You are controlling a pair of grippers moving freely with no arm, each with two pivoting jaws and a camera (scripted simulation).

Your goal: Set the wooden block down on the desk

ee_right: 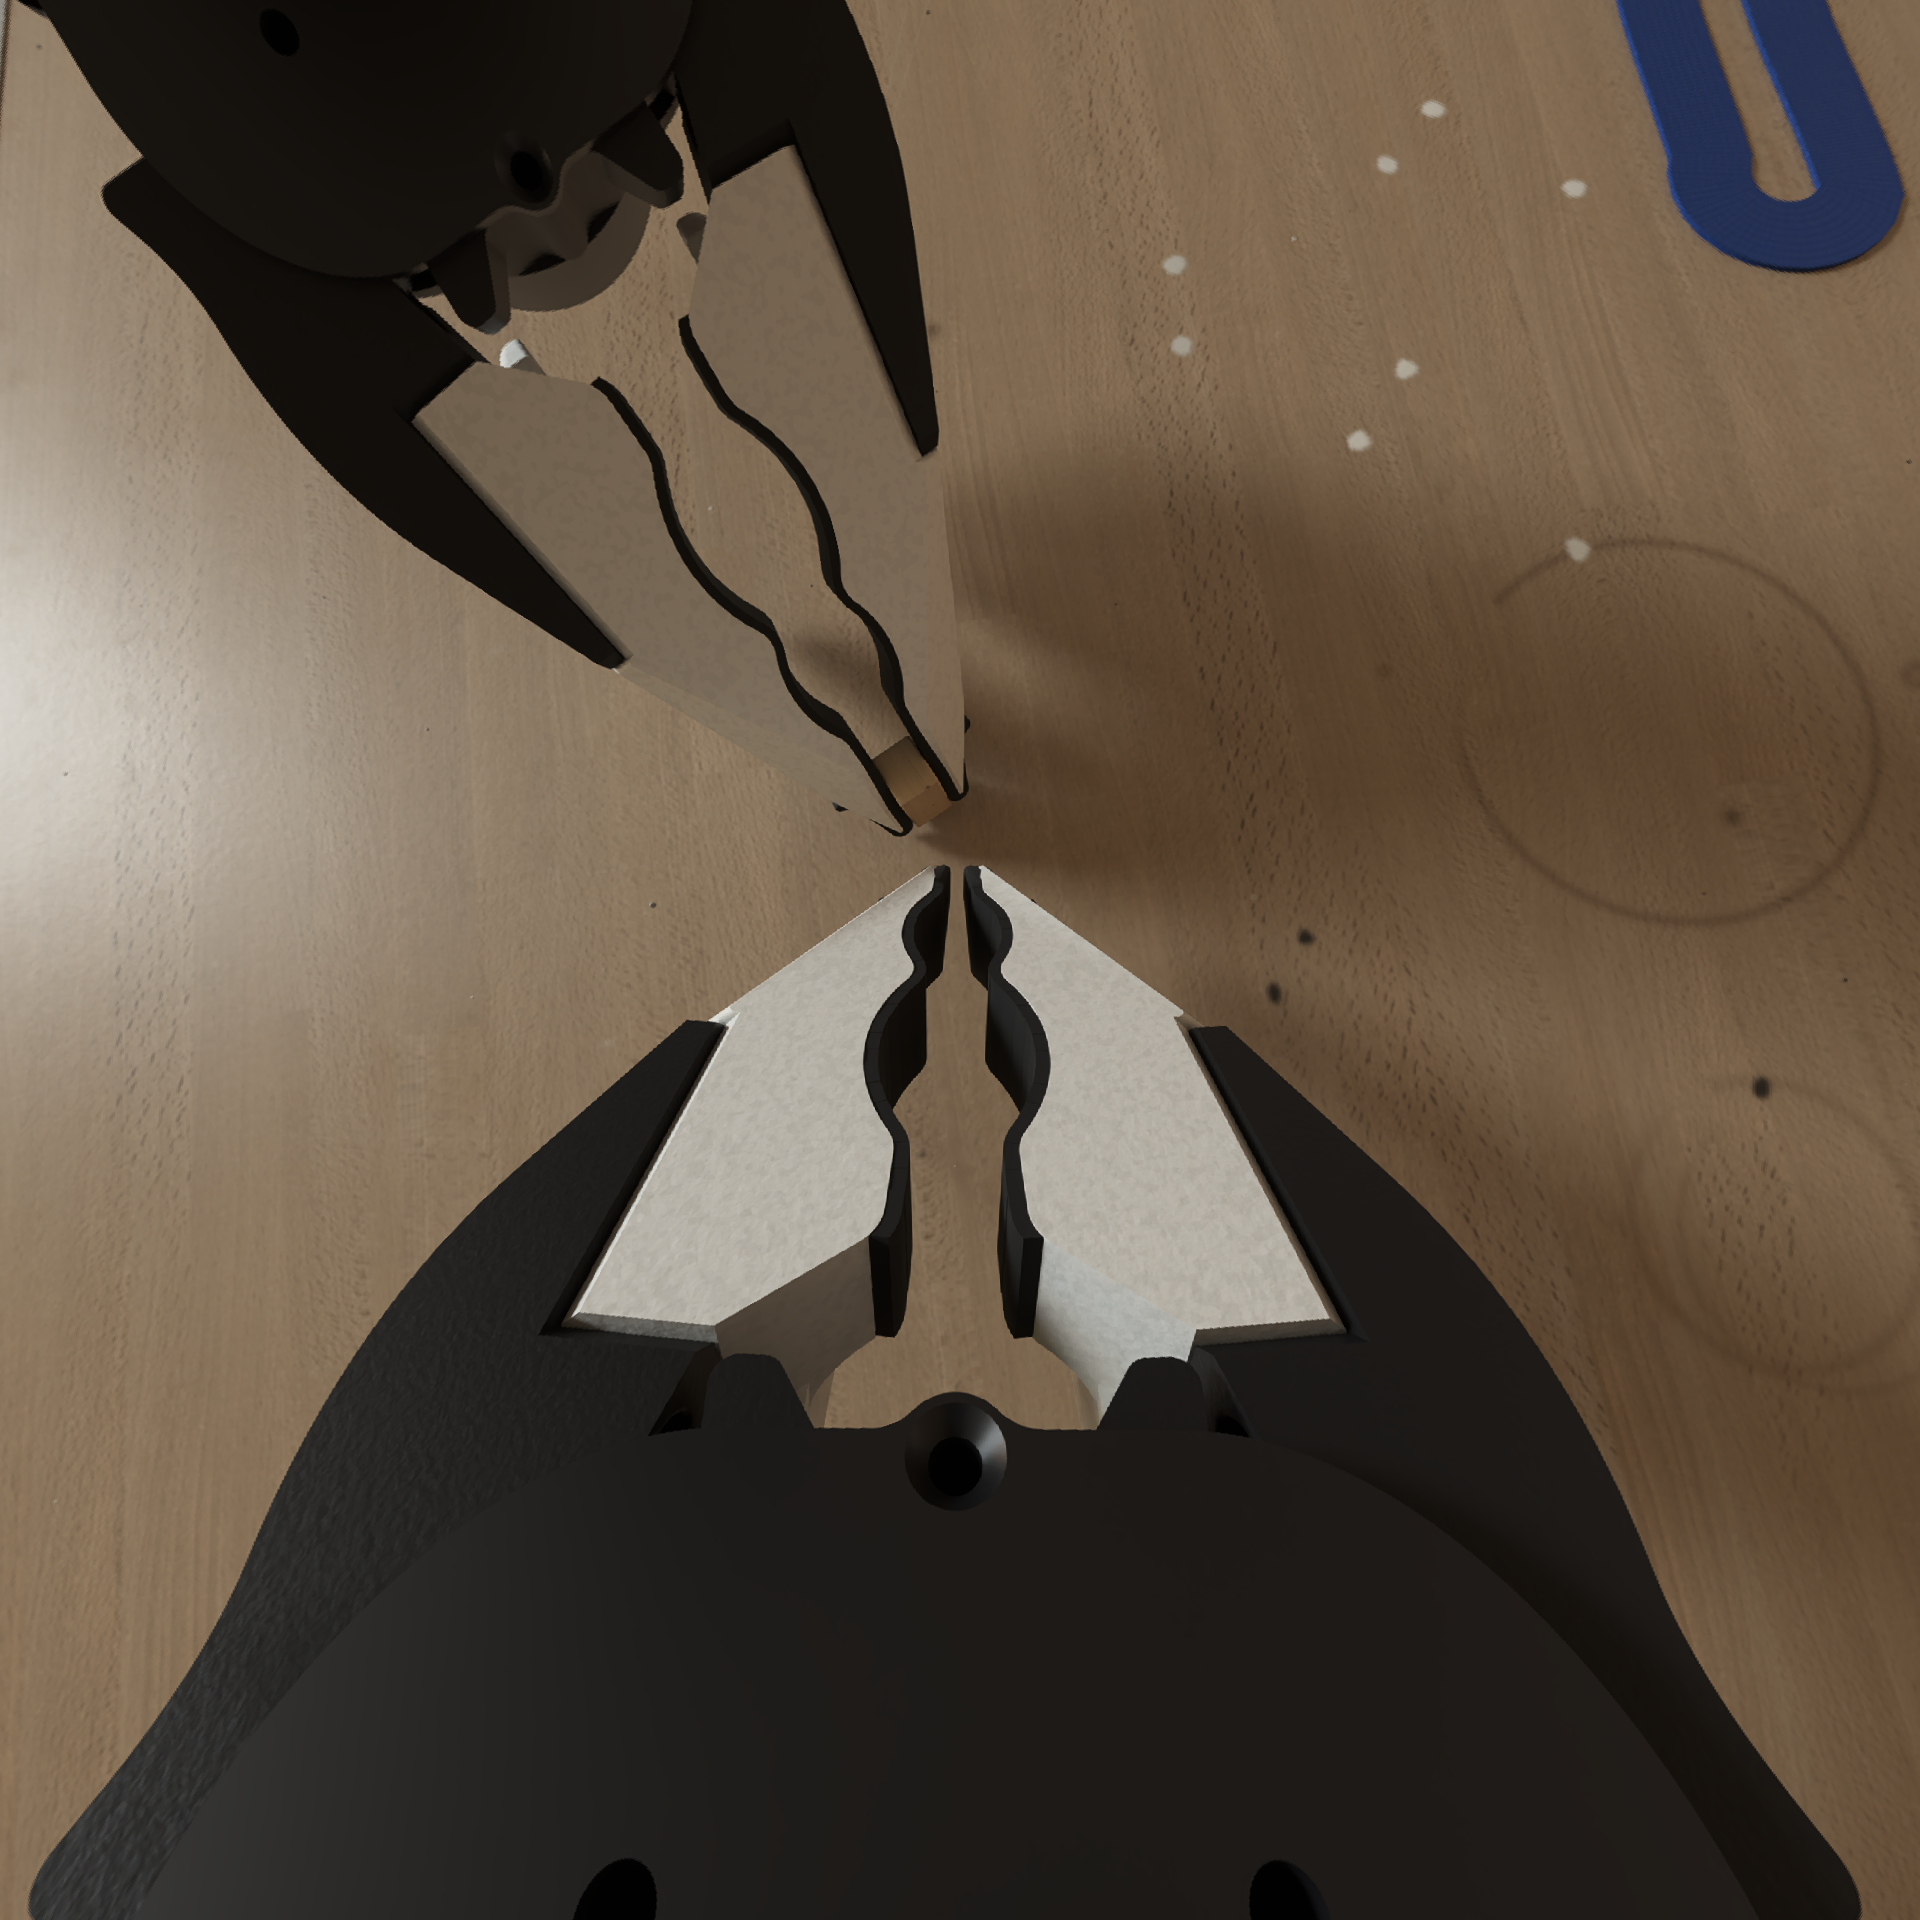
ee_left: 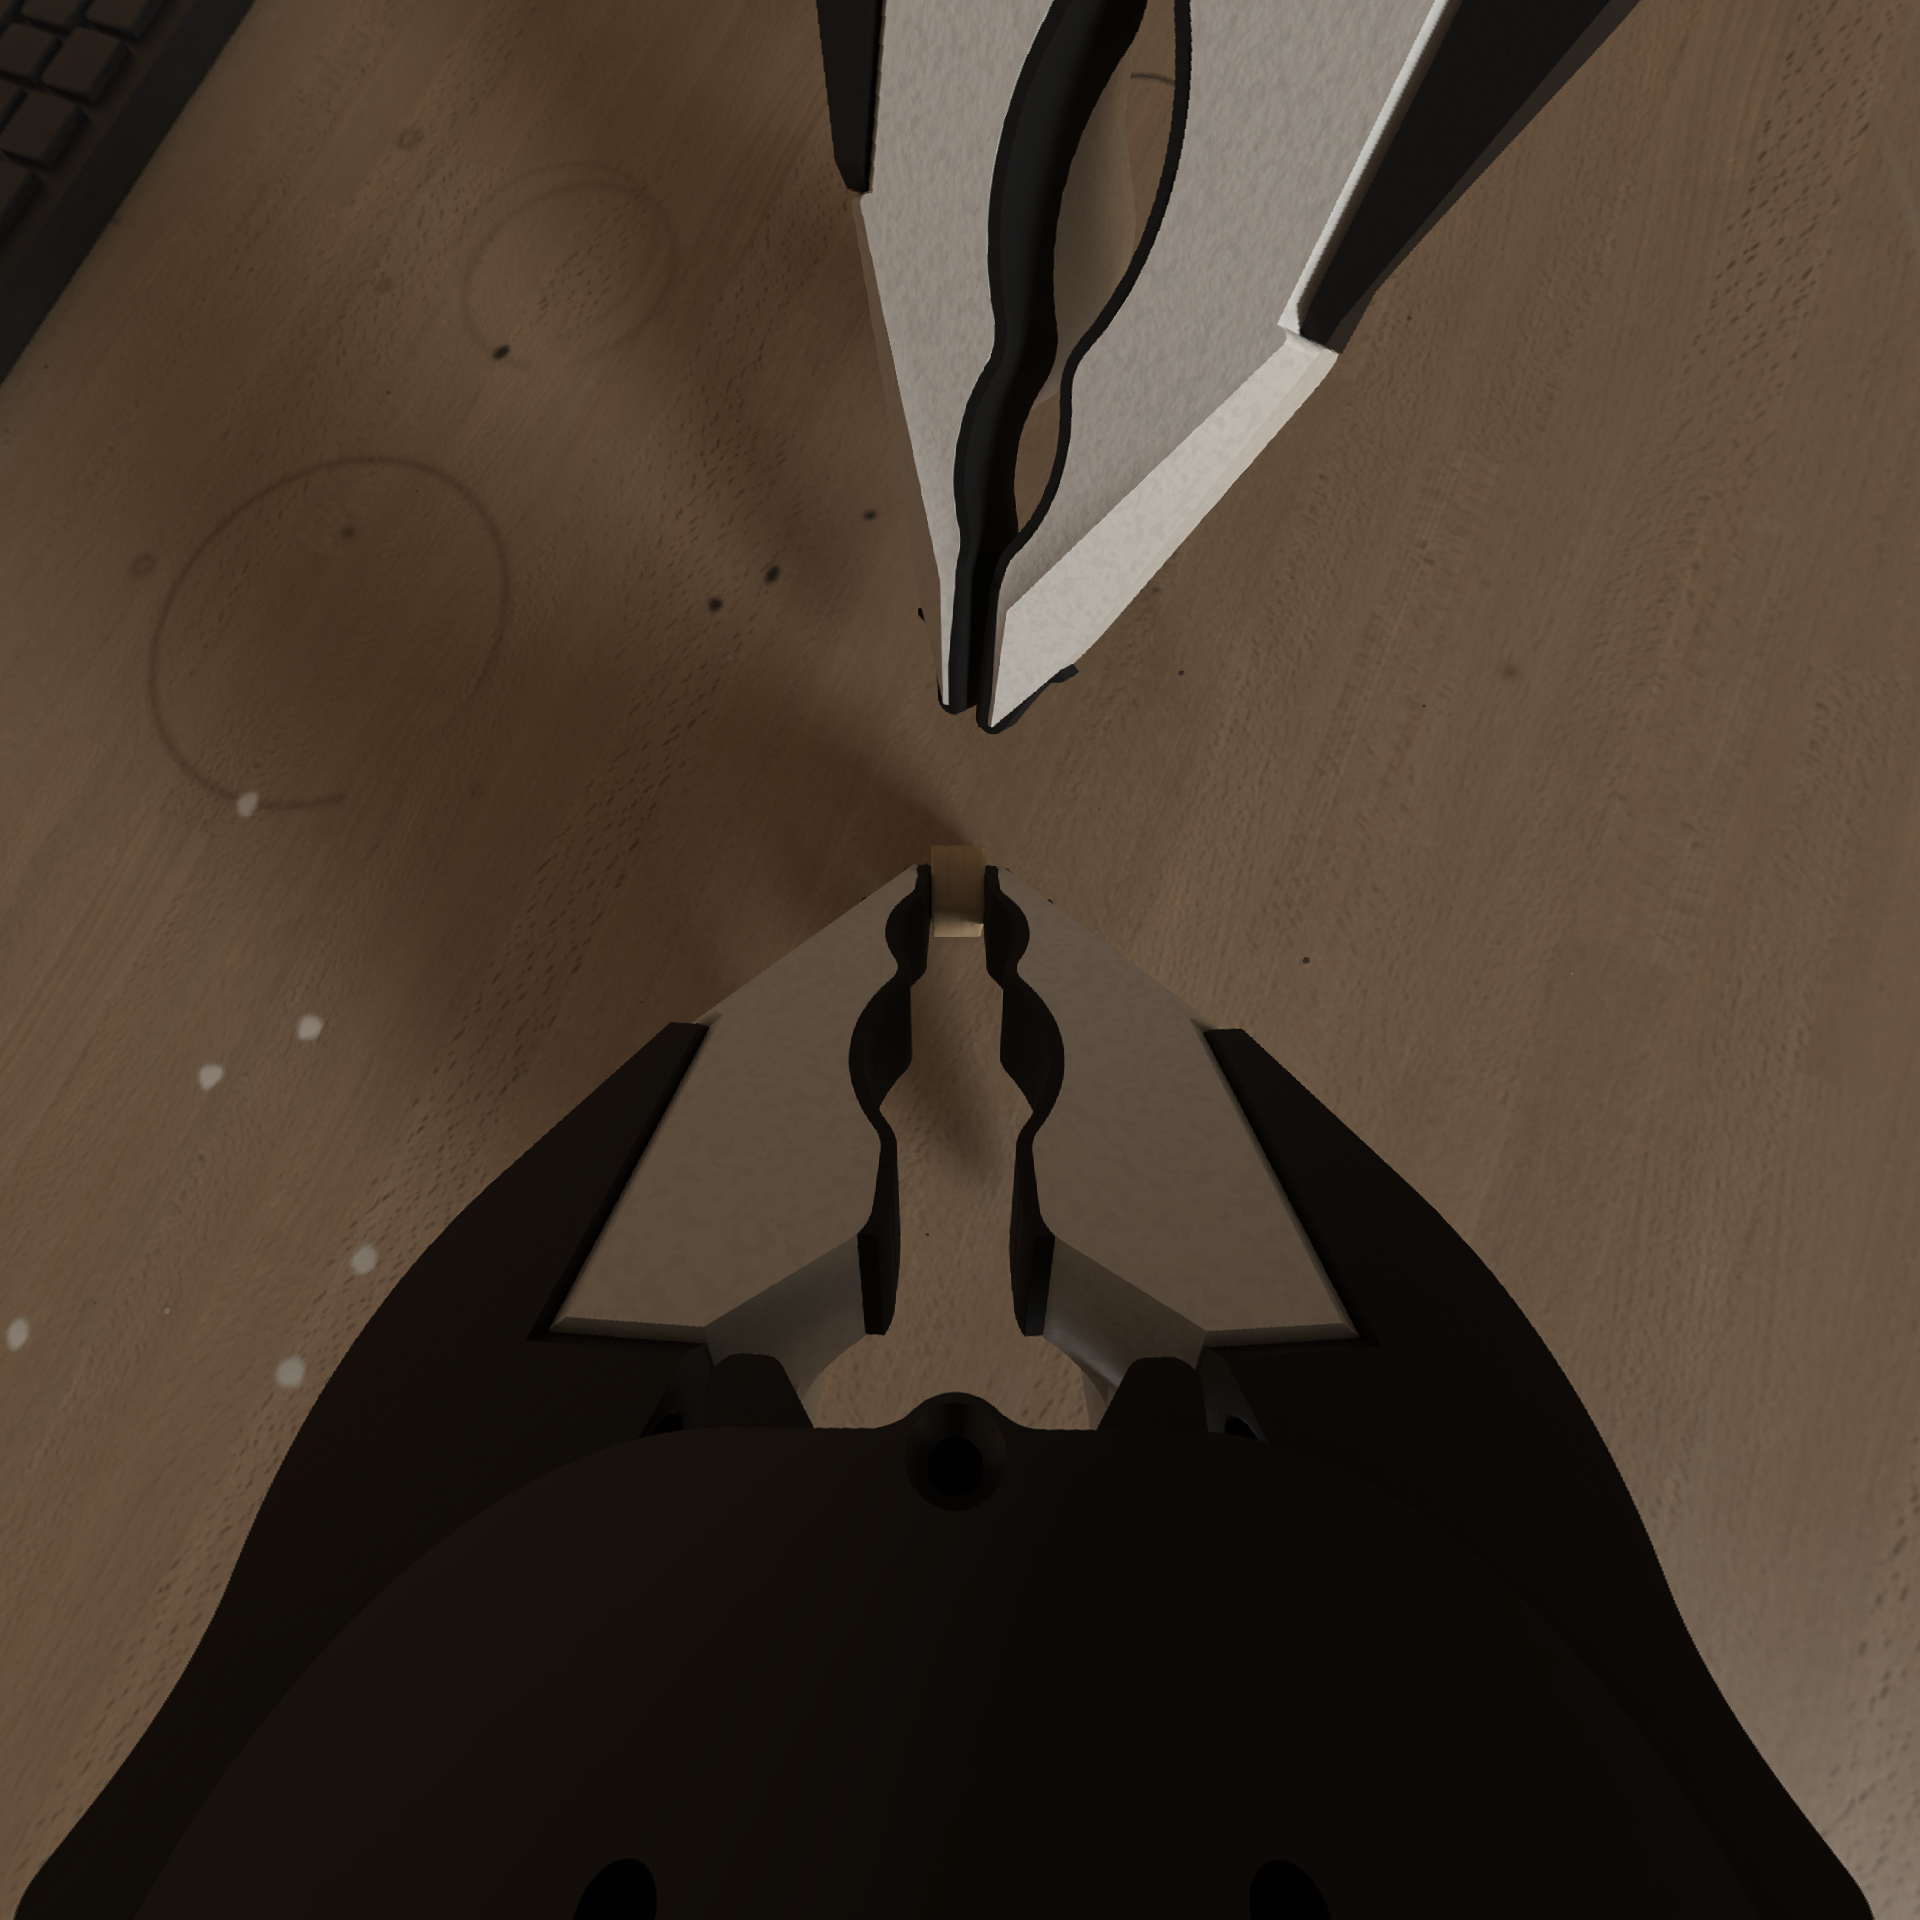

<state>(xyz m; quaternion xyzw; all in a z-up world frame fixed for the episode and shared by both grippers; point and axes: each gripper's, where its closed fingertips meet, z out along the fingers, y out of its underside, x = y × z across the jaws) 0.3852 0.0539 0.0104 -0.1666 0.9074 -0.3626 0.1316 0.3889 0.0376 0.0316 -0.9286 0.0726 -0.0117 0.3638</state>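
Wooden block (ee_left: 957,891) sits pinched at the very tips of the left claw (ee_left: 957,883), low over the surface (ee_left: 1558,935). Whether it's touching down yet, can't tell; the shadow under it is tight, so prob. v. close. It's a tiny pale cube, looks light & stiff, smooth-faced, so likely easy to lose if the squeeze slackens early or it tips on release. Best hold is what it has now: flat pads on two opposite faces, square-on.

Left claw: narrowed to just the block's width, fingers (ee_left: 914,914) pressing each side, nothing else in it. From the right wrist view the block (ee_right: 912,779) shows between those same tips (ee_right: 920,800), pointing steeply down.

Right claw (ee_right: 957,878) is nearly closed, only a thin slit between its tips, holding nothing, tip-to-tip w/ the left one but apart from it.

Also around: a dark keyboard (ee_left: 62,125) at one corner, a blue loop-shaped thing (ee_right: 1766,156) farther off, ring stains and pale specks on the wood.

Next, I'd guess: ease down, then open gently.
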